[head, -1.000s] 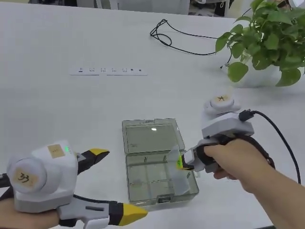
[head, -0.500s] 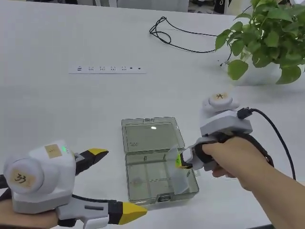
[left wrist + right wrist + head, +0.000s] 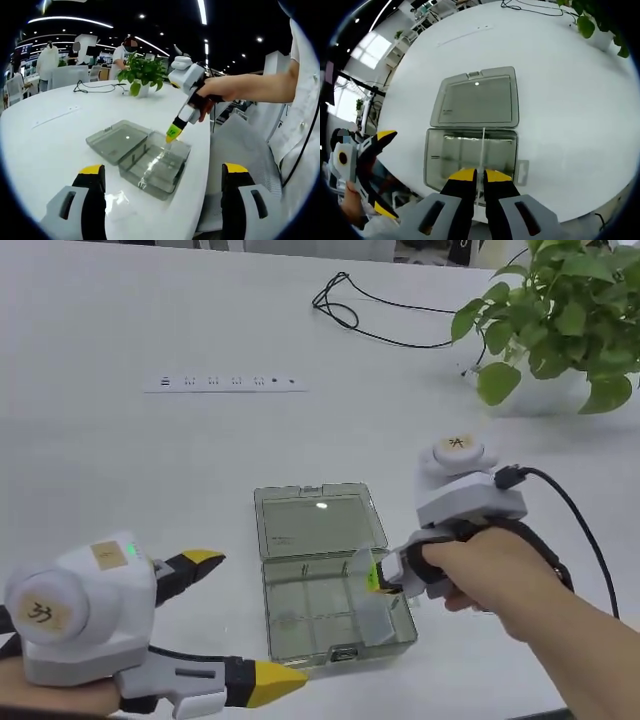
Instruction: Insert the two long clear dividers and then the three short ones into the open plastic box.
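Clear plastic sits between the yellow tips of your right gripper [image 3: 480,175]. Its jaws are pressed together on a clear divider [image 3: 483,147], which they hold on edge. In the right gripper view the divider is a thin line running from the jaws across the base of the open plastic box [image 3: 268,625] toward the hinge side. In the head view it stands in the right part of the base, close to the right wall. You cannot tell from the pictures whether it is seated to the bottom.

The box rests on the white table [image 3: 100,460], near your edge of it. Its lid [image 3: 318,520] is folded back flat behind the base.

Your left gripper [image 3: 240,620] is low at the near left of the box, apart from it. Its claw is spread wide with nothing in it. In the left gripper view the box lies ahead between the two jaws.

A round white puck [image 3: 457,452] sits on the table just behind your right hand [image 3: 490,575]. A white power strip [image 3: 222,383], a loose black cable [image 3: 370,315] and a potted plant [image 3: 560,320] are all well apart from the box, toward the far side.
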The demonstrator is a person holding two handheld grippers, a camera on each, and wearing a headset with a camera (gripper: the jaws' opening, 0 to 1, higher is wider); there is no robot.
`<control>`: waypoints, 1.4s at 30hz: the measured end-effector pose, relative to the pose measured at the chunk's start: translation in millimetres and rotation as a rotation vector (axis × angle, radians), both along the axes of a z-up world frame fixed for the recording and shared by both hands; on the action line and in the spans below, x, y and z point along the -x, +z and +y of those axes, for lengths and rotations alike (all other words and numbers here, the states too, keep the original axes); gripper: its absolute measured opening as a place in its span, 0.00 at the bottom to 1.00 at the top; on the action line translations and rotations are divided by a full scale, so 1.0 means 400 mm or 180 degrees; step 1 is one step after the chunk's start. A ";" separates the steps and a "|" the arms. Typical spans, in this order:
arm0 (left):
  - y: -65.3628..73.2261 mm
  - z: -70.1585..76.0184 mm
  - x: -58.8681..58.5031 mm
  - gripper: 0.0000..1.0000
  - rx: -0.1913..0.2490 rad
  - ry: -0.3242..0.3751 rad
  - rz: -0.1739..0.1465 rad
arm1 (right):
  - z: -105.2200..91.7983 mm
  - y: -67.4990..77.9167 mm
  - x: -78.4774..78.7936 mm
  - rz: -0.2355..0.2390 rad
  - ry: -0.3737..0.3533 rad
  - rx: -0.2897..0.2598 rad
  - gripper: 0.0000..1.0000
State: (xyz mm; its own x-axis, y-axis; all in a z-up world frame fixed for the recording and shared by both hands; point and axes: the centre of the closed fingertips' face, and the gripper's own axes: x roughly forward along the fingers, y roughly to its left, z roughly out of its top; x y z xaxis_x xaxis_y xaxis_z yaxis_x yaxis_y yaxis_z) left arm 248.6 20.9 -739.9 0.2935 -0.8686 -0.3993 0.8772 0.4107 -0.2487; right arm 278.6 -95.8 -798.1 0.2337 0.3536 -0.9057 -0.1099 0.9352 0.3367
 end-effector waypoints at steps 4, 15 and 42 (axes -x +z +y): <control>-0.003 0.002 -0.003 0.99 -0.0011 0.0007 0.0000 | 0.014 -0.002 -0.002 -0.0091 0.0146 0.0039 0.07; -0.010 0.014 -0.008 1.00 -0.0074 0.0036 -0.0013 | 0.031 -0.050 -0.005 -0.0189 0.0406 0.0016 0.09; 0.026 0.039 0.001 0.99 -0.0171 0.0347 -0.0046 | 0.035 0.006 0.009 -0.0555 0.0847 -0.0411 0.19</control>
State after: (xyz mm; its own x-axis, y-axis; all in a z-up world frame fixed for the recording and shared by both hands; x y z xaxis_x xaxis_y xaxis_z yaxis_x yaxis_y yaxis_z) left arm 248.2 36.6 -729.3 0.3911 -0.8086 -0.4396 0.8300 0.5162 -0.2112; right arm 274.9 -82.0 -795.9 0.2652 0.5321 -0.8041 -0.4107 0.8168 0.4051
